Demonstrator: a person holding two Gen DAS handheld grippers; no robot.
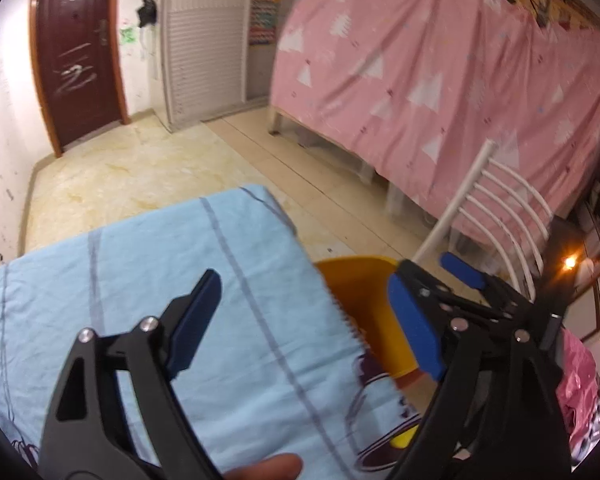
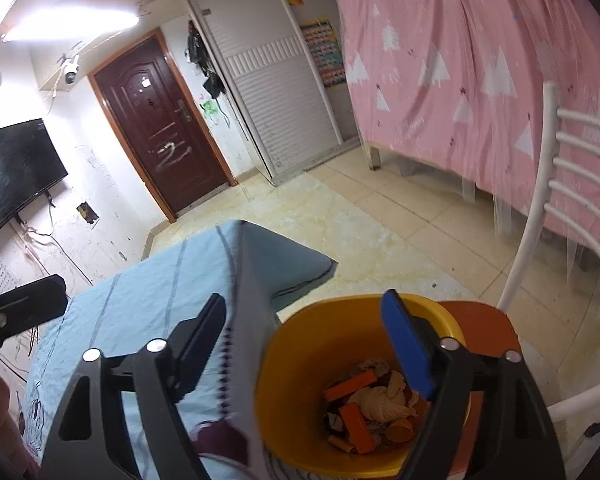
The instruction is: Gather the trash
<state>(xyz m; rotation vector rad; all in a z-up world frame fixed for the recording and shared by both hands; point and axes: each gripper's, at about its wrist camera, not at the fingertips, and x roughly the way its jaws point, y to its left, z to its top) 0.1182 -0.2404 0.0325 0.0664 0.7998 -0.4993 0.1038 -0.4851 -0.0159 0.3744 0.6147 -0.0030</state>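
A yellow bin (image 2: 300, 364) stands on an orange chair seat (image 2: 484, 328) beside the blue-covered table (image 2: 148, 312). It holds mixed trash (image 2: 376, 404): orange blocks, crumpled paper, shell-like bits. My right gripper (image 2: 308, 340) is open and empty, its jaws straddling the bin's near rim above the trash. My left gripper (image 1: 304, 312) is open and empty over the table's blue cloth (image 1: 140, 280), next to the bin (image 1: 364, 300). The right gripper (image 1: 436, 280) shows in the left wrist view over the bin.
A white chair back (image 2: 572, 208) rises right of the bin. A pink curtain (image 2: 480, 60) hangs along the right. Tiled floor (image 2: 380, 232), a dark red door (image 2: 156, 120) and a wall TV (image 2: 16, 168) lie beyond. A pink bag (image 1: 580, 392) sits lower right.
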